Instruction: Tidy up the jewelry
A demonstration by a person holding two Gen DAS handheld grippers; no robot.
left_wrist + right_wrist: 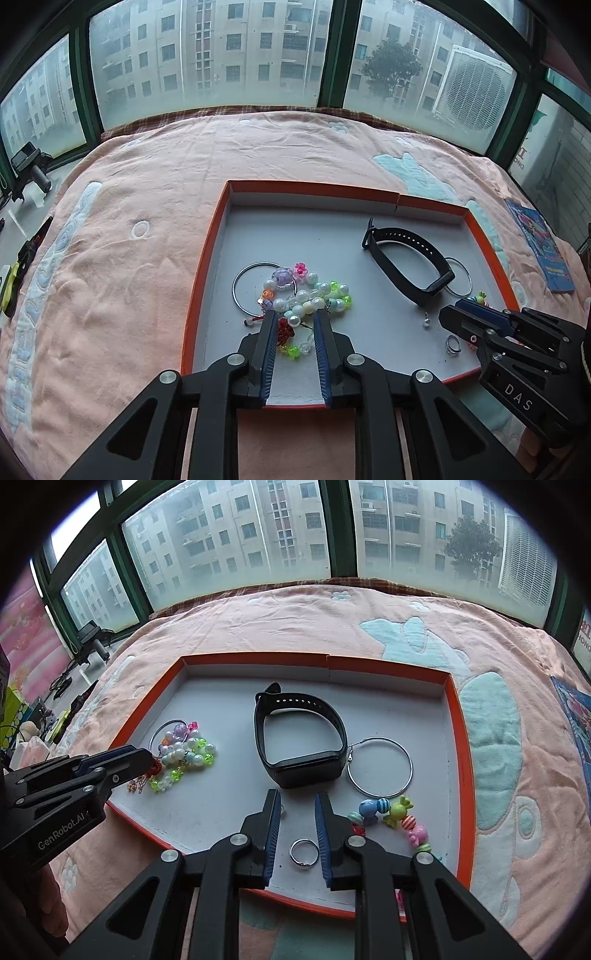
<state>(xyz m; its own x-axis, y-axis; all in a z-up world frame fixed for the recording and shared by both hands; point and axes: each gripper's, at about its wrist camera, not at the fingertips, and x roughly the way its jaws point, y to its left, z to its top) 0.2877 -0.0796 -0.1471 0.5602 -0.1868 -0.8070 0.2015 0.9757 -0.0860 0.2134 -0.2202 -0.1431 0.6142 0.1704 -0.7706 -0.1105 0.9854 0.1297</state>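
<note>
An orange-rimmed tray lies on a pink blanket. My left gripper stands low over a pile of pastel bead bracelets. A red charm and a white pearl lie between its jaws, which are slightly apart and not clamping them. My right gripper hovers just in front of a black watch band, its jaws drawn close with nothing gripped. A silver ring lies flat on the tray under them. A candy-bead bracelet curls at its right, near a thin silver hoop.
A second silver hoop lies beside the bead pile, and a tiny stud sits mid-tray. A blue booklet rests on the blanket at the right. Windows close off the far side, and clutter lies off the bed's left edge.
</note>
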